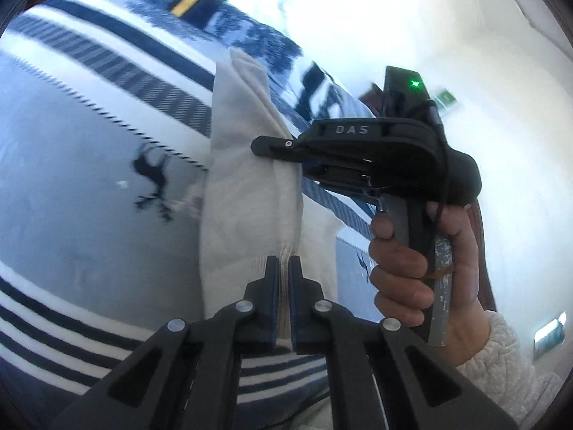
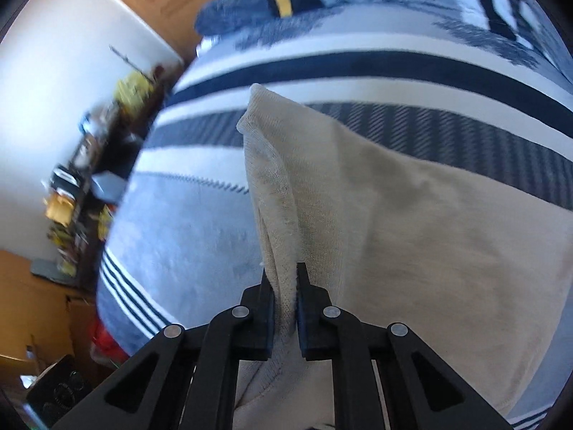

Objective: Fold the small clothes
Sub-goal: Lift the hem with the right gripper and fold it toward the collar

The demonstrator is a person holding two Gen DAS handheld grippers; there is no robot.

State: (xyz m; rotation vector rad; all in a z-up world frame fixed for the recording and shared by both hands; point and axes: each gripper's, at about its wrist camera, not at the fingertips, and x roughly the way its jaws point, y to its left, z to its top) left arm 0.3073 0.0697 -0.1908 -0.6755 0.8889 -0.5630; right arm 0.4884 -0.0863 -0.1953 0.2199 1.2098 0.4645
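Blue-and-white striped bedding (image 2: 358,68) forms our work surface. We hold the cream garment (image 1: 247,179) lifted off it. The left gripper (image 1: 284,268) is clamped narrow on a ribbed edge at 6 o'clock in its own view. The right gripper (image 2: 286,279) pinches another fold, seen at 3 o'clock from the left wrist, held by a hand (image 1: 422,272). To fold well, we judge both pinches should keep equal tension and the edges be aligned before lowering the cloth flat.
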